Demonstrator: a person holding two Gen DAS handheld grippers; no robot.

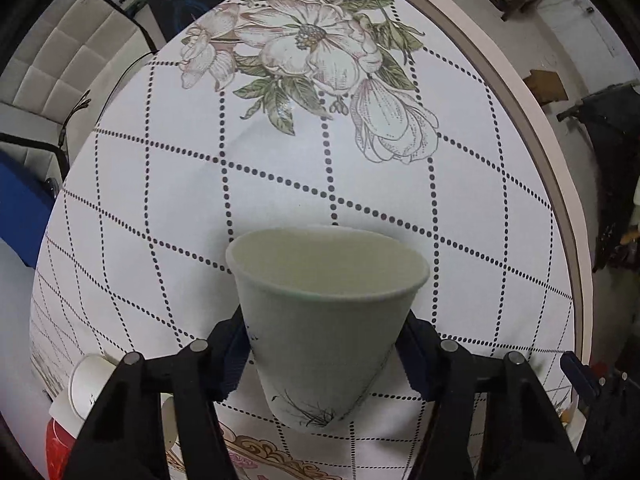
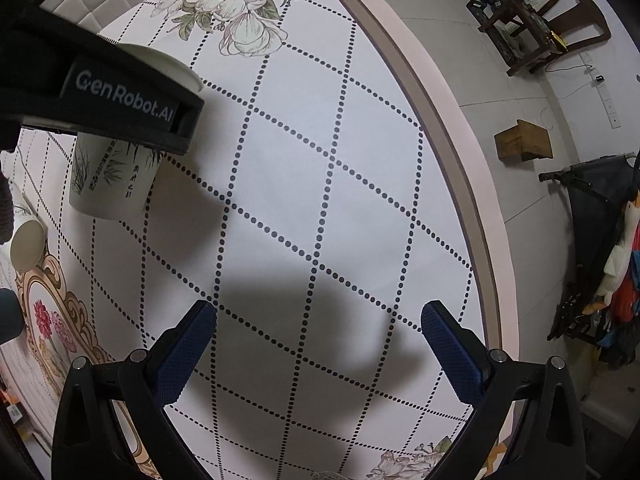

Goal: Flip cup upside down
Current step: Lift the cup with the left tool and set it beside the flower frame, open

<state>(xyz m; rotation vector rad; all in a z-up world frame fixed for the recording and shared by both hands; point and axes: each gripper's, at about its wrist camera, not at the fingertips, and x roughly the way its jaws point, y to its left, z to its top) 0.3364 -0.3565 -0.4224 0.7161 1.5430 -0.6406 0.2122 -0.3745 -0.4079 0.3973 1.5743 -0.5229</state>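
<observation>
A pale paper cup [image 1: 326,320] with a grass print stands mouth-up between the fingers of my left gripper [image 1: 324,356], which is shut on its sides and holds it over the floral tablecloth [image 1: 280,184]. In the right wrist view the same cup [image 2: 108,176] hangs a little above the cloth at the upper left, partly hidden by the black body of the left gripper [image 2: 120,96]. My right gripper [image 2: 320,344] is open and empty above the cloth, to the right of the cup.
Another paper cup [image 2: 26,246] lies on its side at the table's left; it also shows in the left wrist view [image 1: 86,384], above a red object [image 1: 58,448]. The table's pink rim [image 2: 452,128] curves along the right. Chairs and a wooden box [image 2: 524,140] stand on the floor beyond.
</observation>
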